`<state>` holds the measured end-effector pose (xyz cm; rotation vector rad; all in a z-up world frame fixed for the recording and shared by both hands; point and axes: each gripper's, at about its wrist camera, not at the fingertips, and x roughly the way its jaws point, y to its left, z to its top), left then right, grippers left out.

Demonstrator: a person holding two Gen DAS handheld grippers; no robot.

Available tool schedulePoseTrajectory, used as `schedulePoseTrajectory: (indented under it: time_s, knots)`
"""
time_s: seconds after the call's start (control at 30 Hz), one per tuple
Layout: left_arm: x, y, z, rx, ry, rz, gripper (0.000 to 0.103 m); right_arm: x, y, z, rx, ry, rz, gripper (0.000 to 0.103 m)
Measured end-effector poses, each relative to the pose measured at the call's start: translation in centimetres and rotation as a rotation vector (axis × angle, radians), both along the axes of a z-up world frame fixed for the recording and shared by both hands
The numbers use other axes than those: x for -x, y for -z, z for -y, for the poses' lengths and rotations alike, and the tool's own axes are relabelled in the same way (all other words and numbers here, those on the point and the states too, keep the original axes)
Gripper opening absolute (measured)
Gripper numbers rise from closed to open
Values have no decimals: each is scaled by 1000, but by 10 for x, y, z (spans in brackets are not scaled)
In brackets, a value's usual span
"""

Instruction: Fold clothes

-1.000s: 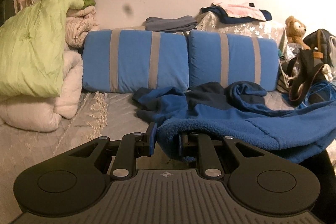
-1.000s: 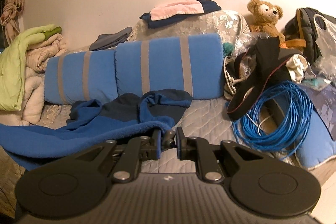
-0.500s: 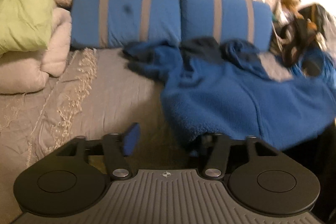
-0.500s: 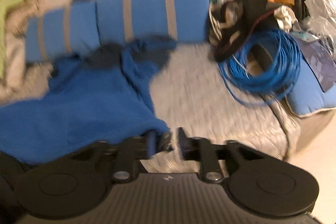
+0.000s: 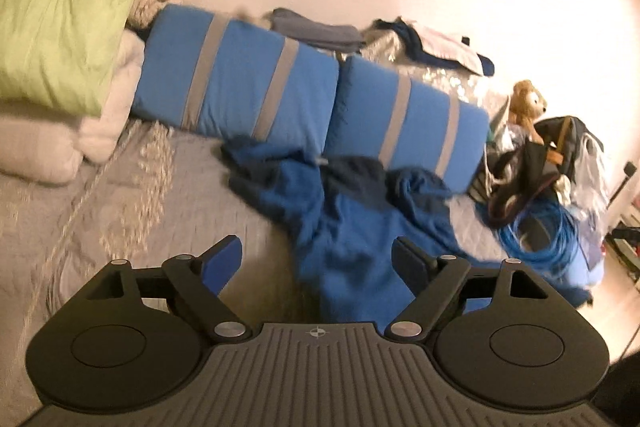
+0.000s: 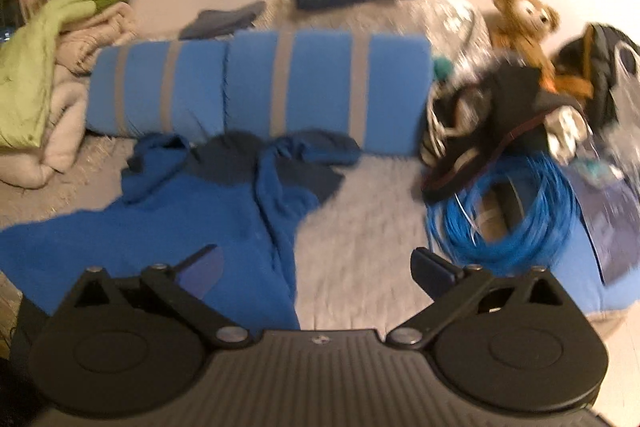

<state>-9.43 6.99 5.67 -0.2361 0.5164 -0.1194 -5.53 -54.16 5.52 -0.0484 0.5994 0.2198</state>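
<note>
Grey bedspread (image 6: 360,227) before two blue pillows (image 5: 312,99): the blue fleece (image 6: 192,227) lies spread but unfolded, near-left, both the left gripper (image 5: 316,261) and right gripper (image 6: 316,267) opening with nothing pinched; folding remains.

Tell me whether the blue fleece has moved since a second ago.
Yes. The blue fleece was lifted in both grippers; now it lies dropped flat on the bed, below the striped pillows.

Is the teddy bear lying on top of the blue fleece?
No, the teddy bear sits far back by the wall, well apart from the blue fleece spread on the bed.
</note>
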Motion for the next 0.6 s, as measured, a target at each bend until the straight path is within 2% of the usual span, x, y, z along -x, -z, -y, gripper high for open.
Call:
schedulePoseTrajectory:
  time_s: [0.17,0.4,0.5,0.6]
  knots:
    - [-38,-34,3,-36,-18,-36,83,-34,-39,-16,34,-82,34,103]
    - [-41,-89,-10,-15,25,-34,83,-66,-101,0,70,-135,50,103]
    - [-42,-113,-12,-48,26,-14,83,-78,-129,24,1,-101,61,103]
    - [-45,-134,-15,-18,25,-11,83,-93,-152,56,-131,-45,70,103]
